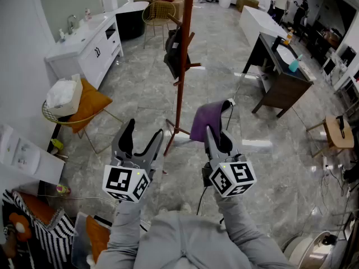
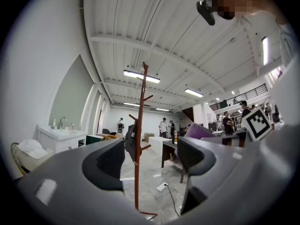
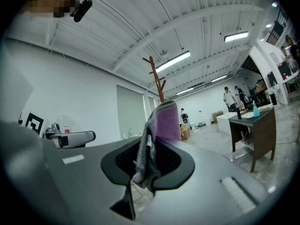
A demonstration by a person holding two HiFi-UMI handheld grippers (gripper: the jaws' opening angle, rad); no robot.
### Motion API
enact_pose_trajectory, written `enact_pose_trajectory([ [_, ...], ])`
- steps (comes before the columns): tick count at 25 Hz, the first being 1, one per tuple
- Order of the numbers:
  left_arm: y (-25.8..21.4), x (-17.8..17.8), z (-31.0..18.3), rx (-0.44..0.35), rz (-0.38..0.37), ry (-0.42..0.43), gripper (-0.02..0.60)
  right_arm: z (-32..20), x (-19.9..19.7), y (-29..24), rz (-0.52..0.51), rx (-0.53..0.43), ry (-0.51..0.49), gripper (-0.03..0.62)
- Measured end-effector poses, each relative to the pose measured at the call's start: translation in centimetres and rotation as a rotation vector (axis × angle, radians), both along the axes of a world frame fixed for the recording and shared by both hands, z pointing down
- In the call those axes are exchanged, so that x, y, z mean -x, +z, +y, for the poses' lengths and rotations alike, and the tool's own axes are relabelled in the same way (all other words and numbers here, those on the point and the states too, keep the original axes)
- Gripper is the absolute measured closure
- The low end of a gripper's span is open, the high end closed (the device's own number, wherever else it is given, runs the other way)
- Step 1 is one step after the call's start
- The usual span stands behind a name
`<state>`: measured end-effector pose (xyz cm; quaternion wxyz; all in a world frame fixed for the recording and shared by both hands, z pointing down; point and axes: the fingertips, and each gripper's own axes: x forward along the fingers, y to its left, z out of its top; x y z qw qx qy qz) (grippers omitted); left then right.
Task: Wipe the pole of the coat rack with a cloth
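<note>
Two grippers before the coat rack. The right gripper is clamped on one purple cloth, which stands up above the jaws in a loose fold. The left gripper has its jaws apart with nothing between them; through the gap we see only the rack, well beyond. The one pole stands upright on the floor ahead of both grippers, apart from the cloth, so we judge that wiping has not begun. We count two grippers, one cloth, one rack with one pole, and one dark bag hung on its pegs.

Risks, as we judge them:
- The cloth is pinched only by an edge and could drag free against the wood.
- The pegs and the bag could snag the fold.
- Sideways pressure could rock the free-standing rack, since the left gripper is not steadying it.
</note>
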<state>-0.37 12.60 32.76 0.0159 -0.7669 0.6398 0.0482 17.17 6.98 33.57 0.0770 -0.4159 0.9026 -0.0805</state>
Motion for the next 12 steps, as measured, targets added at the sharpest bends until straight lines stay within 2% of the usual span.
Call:
enact_pose_trajectory([
  [12,-0.26,-0.62,-0.44,0.001,-0.014,0.039,0.202,0.41,-0.27,-0.67,0.015,-0.019,0.026,0.540],
])
